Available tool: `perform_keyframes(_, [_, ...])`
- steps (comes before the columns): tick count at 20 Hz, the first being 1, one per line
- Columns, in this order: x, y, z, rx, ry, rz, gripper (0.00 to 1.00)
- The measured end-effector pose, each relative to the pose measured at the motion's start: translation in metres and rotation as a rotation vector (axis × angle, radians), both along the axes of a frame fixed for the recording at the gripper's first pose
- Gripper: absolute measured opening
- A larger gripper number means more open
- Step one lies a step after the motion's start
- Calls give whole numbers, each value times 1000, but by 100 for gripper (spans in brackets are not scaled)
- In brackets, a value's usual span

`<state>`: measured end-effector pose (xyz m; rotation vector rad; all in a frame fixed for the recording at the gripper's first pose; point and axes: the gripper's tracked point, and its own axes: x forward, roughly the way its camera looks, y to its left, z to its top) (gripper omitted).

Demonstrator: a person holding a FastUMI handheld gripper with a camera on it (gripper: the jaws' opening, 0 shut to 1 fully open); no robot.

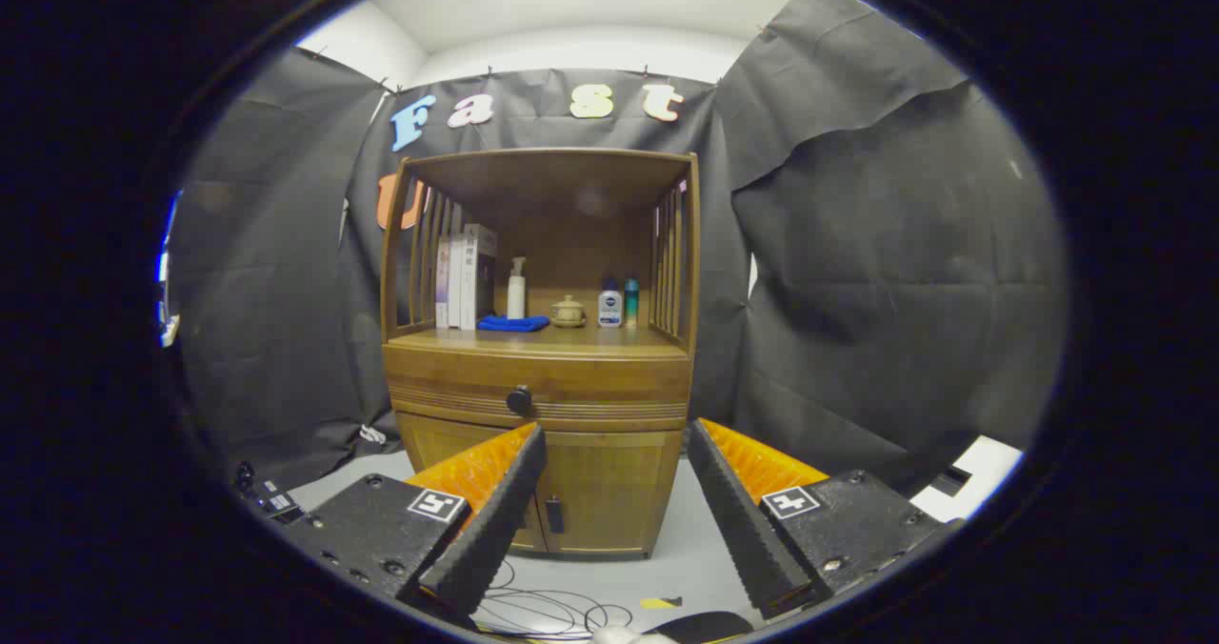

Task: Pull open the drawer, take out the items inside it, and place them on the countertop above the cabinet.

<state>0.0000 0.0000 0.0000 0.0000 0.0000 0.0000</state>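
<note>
Drawer point(536, 384) of warm brown wood, ribbed along its lower edge, sits fully shut in the small wooden cabinet point(538, 358), directly under the tabletop point(571, 339) and above a pair of lower doors point(562, 492). A round dark knob point(519, 400) marks its centre; that is the only grip point we see.

Our gripper point(617, 453) hangs well apart from the cabinet, jaws spread wide and holding nothing. The knob shows just above the left finger's tip. We judge the wide opening suits a straight approach: room to close around the knob without fuss.

Tabletop already carries goods under a slatted canopy: upright books point(462, 280), a white pump bottle point(515, 291), a folded blue cloth point(513, 323), a small tan lidded pot point(569, 311), a white-and-blue bottle point(609, 305), a slim teal bottle point(630, 302). Free space lies along the front edge, likely where the drawer's contents should go.

Drawer contents hidden; nothing yet pulled. Loose dark cables point(543, 611) lie on the grey floor point(686, 539) below the fingers.
</note>
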Motion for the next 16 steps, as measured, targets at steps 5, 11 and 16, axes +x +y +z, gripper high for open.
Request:
perform_keyframes(5, [0,-1,1,4,-1,1,98])
perform_keyframes(11, [4,1,-2,8,6,2,98])
perform_keyframes(16, [7,5,-5,4,13,10,98])
